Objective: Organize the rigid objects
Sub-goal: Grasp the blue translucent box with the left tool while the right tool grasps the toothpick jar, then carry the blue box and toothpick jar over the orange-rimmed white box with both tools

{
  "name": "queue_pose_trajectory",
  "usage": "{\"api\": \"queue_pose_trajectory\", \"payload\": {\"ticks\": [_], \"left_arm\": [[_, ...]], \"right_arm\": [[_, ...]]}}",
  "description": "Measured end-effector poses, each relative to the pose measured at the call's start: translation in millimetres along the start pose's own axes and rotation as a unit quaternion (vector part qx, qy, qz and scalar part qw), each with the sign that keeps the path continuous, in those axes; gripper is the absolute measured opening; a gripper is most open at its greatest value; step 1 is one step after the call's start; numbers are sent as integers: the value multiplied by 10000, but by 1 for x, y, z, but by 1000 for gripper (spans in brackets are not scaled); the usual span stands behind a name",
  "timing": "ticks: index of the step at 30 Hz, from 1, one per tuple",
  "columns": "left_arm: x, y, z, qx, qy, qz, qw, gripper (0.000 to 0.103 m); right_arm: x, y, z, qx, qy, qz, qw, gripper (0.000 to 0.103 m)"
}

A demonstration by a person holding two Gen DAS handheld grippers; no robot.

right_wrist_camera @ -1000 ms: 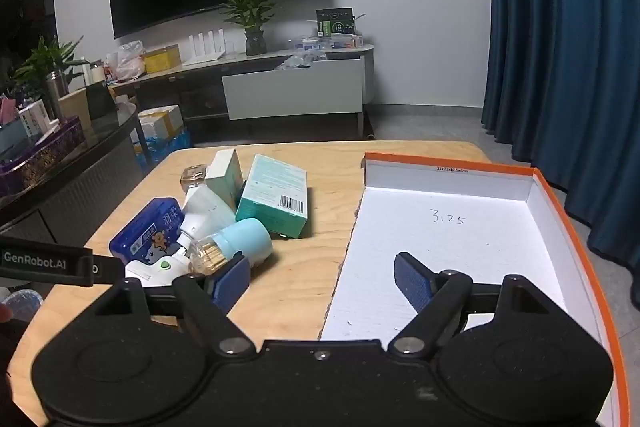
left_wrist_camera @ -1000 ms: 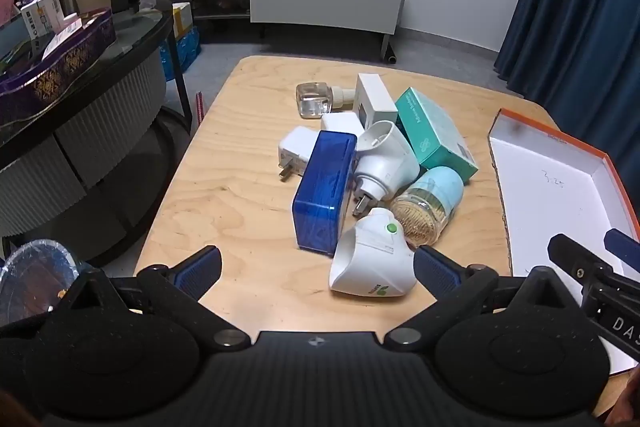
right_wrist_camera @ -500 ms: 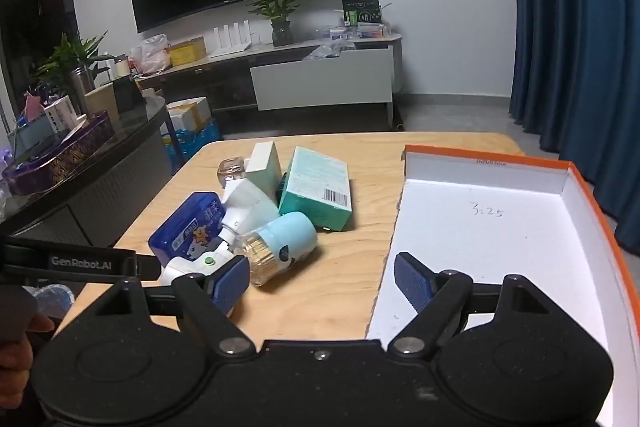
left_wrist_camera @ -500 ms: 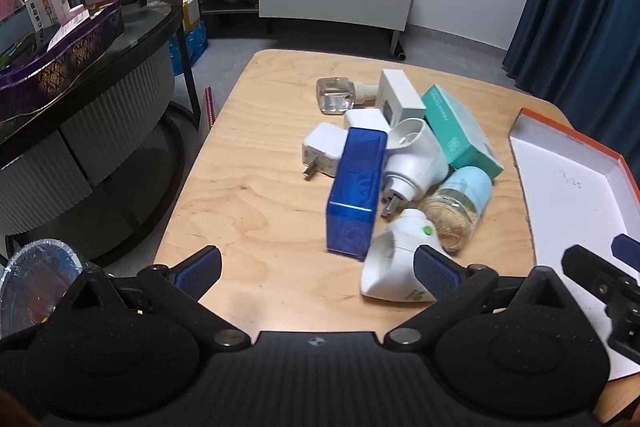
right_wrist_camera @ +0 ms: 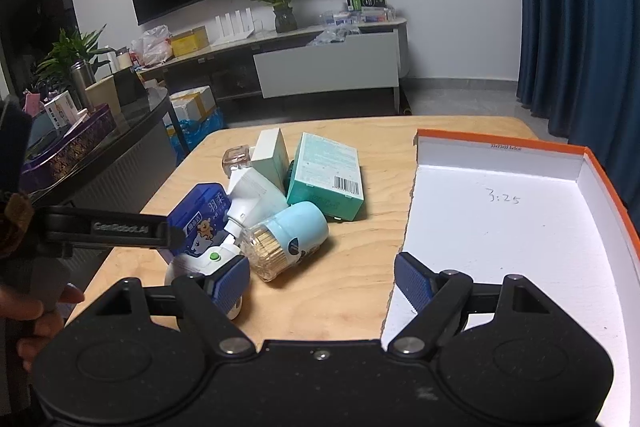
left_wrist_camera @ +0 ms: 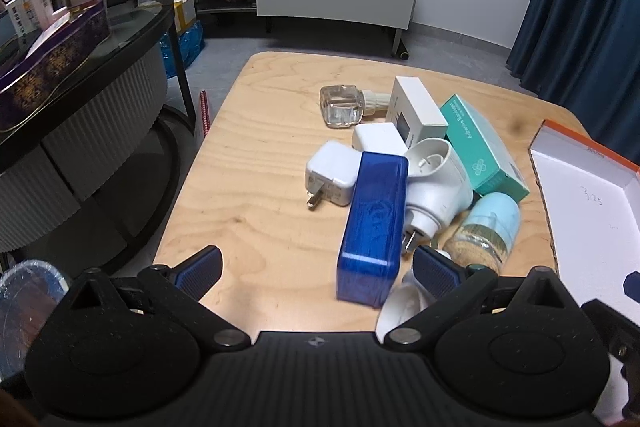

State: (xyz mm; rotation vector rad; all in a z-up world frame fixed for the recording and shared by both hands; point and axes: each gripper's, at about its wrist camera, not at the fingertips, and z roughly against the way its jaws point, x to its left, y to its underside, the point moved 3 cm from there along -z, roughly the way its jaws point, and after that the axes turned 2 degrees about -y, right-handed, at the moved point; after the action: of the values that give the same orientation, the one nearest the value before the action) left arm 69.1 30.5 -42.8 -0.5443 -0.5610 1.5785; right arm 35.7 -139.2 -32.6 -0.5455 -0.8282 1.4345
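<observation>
A pile of small things lies mid-table: a blue box (left_wrist_camera: 372, 223) (right_wrist_camera: 200, 219), a white plug-in device with a green button (right_wrist_camera: 204, 261), a toothpick jar with a pale blue lid (left_wrist_camera: 486, 231) (right_wrist_camera: 286, 239), a teal carton (left_wrist_camera: 482, 151) (right_wrist_camera: 326, 175), a white charger (left_wrist_camera: 332, 173) and a round white plug (left_wrist_camera: 436, 179). My left gripper (left_wrist_camera: 318, 269) is open, and the blue box's near end sits between its fingers, untouched. My right gripper (right_wrist_camera: 322, 279) is open and empty, over the gap between the jar and the orange-rimmed white box (right_wrist_camera: 500, 227) (left_wrist_camera: 580, 187).
A small white carton (left_wrist_camera: 416, 111) and a clear bottle (left_wrist_camera: 340, 105) lie at the pile's far side. A dark curved counter (left_wrist_camera: 100, 99) with boxes stands left of the table. A person's hand (right_wrist_camera: 36, 311) grips the left gripper's handle.
My left gripper has moved forward to the pile, so the blue box's near end now lies between its fingers. The right gripper's view has dipped slightly; its jaws stay wide.
</observation>
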Motion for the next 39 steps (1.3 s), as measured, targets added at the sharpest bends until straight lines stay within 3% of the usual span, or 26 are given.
{"api": "queue_pose_trajectory", "payload": {"ticks": [4, 8, 13, 15, 18, 24, 31, 39], "left_arm": [[-4, -4, -10, 23, 18, -127, 9999, 103], [-6, -8, -22, 104, 47, -217, 9997, 95], [-10, -8, -37, 237, 286, -323, 9988, 73], [-11, -6, -37, 178, 477, -376, 9980, 51], [-15, -5, -34, 83, 571, -469, 9972, 34], [-9, -4, -29, -53, 596, -461, 9971, 34], [-1, -4, -29, -88, 528, -440, 9976, 34], [0, -4, -18, -185, 632, -381, 9971, 34]], "right_arm": [[3, -6, -11, 46, -52, 35, 10000, 93], [4, -11, -27, 201, -161, -81, 9996, 93], [9, -15, -51, 421, -181, -151, 9988, 93], [13, -16, -62, 565, -240, -101, 9981, 93], [15, -19, -76, 670, -218, -81, 9975, 93], [15, -23, -103, 960, -393, -272, 9942, 93], [24, -23, -127, 1151, -256, 342, 9924, 96], [11, -23, -105, 847, -242, 264, 9958, 96]]}}
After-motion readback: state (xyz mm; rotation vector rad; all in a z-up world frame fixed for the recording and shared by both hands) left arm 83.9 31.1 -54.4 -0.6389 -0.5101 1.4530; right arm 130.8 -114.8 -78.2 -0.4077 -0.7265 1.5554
